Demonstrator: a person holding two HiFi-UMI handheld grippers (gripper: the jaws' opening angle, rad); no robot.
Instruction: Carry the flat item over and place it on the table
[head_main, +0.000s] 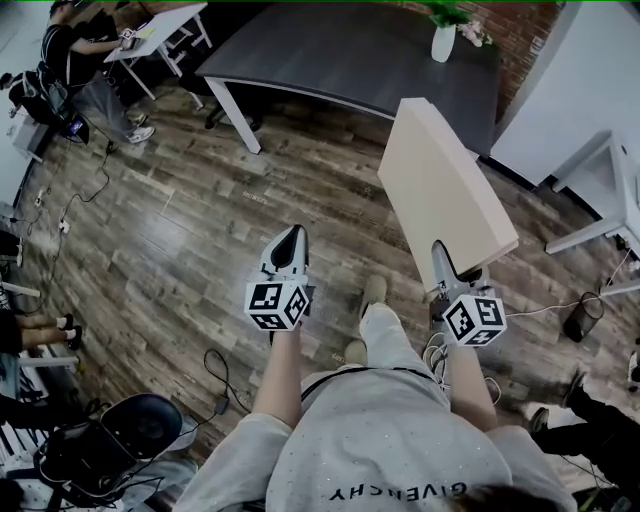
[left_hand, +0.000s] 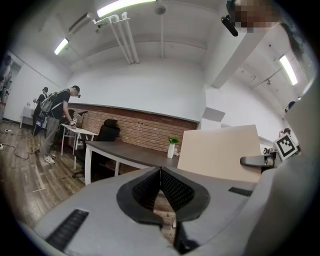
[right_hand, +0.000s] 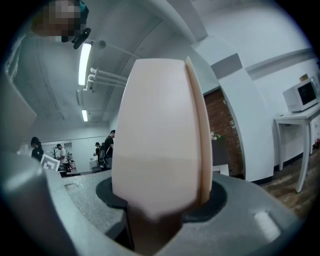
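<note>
Board clamped in right hand-held gripper; left hand-held gripper closed, empty; dark table ahead.

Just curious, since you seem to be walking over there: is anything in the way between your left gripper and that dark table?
No. In the head view, only bare wooden floor lies between the left gripper and the dark table.

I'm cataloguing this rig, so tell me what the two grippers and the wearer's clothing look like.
Left gripper and right gripper are grey with black ribbed pads; each carries a white cube of black square markers. The person wears a short-sleeved pale grey T-shirt.
</note>
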